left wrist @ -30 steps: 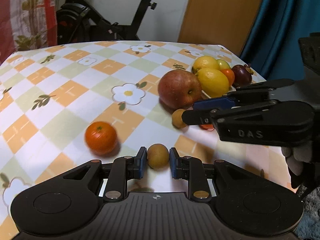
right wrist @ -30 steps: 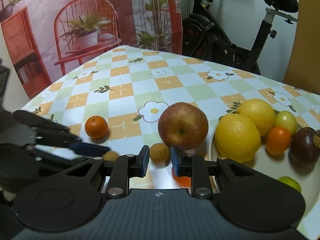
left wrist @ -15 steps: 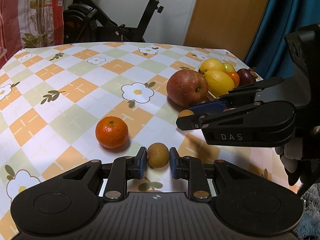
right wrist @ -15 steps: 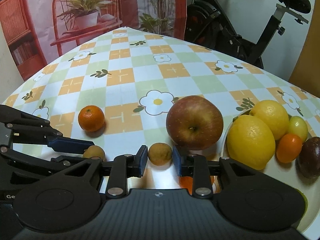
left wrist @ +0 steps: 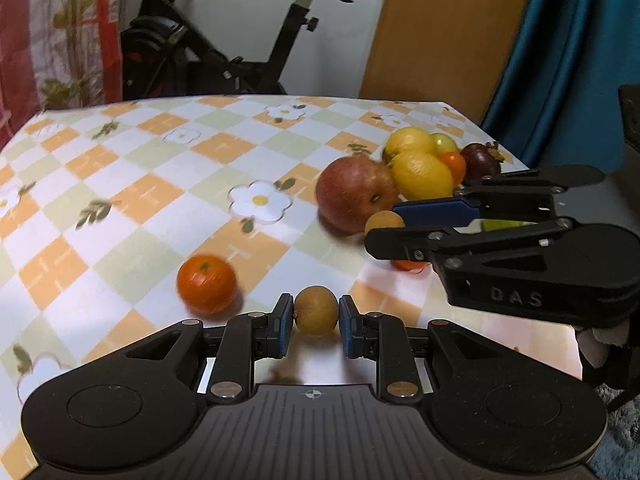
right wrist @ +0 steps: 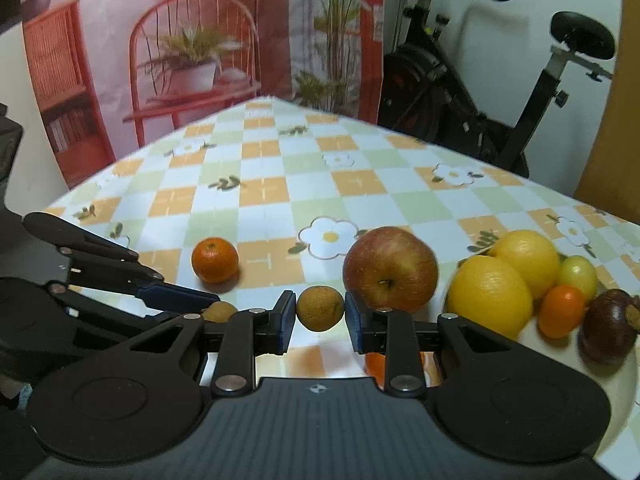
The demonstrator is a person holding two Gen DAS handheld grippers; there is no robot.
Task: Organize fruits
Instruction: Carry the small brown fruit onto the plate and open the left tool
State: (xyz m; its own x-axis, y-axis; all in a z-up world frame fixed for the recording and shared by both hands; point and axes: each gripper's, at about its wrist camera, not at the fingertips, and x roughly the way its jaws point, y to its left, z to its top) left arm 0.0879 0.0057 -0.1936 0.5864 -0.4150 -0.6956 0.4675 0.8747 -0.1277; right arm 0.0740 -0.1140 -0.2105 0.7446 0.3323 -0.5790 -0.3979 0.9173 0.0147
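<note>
My left gripper (left wrist: 316,324) is shut on a small brown longan (left wrist: 316,310), held just above the tablecloth. My right gripper (right wrist: 320,316) is shut on a second brown longan (right wrist: 320,308), which also shows in the left wrist view (left wrist: 384,223). A tangerine (left wrist: 207,280) lies on the table left of my left gripper. A red apple (right wrist: 390,268) sits just beyond my right gripper. A white plate (right wrist: 624,384) to the right holds two lemons (right wrist: 490,296), a green fruit, a small orange fruit (right wrist: 560,316) and a dark mangosteen (right wrist: 610,330).
The table (left wrist: 168,184) has a checked flower-print cloth. Another small orange fruit (right wrist: 374,364) lies under my right gripper's fingers. An exercise bike (left wrist: 224,52) stands behind the table, a teal curtain (left wrist: 580,40) at the right, a red-patterned backdrop (right wrist: 160,60) at the far left.
Both grippers have risen slightly with their longans; the views tilt up and show more of the room behind. The fruits on the table and plate have not moved.
</note>
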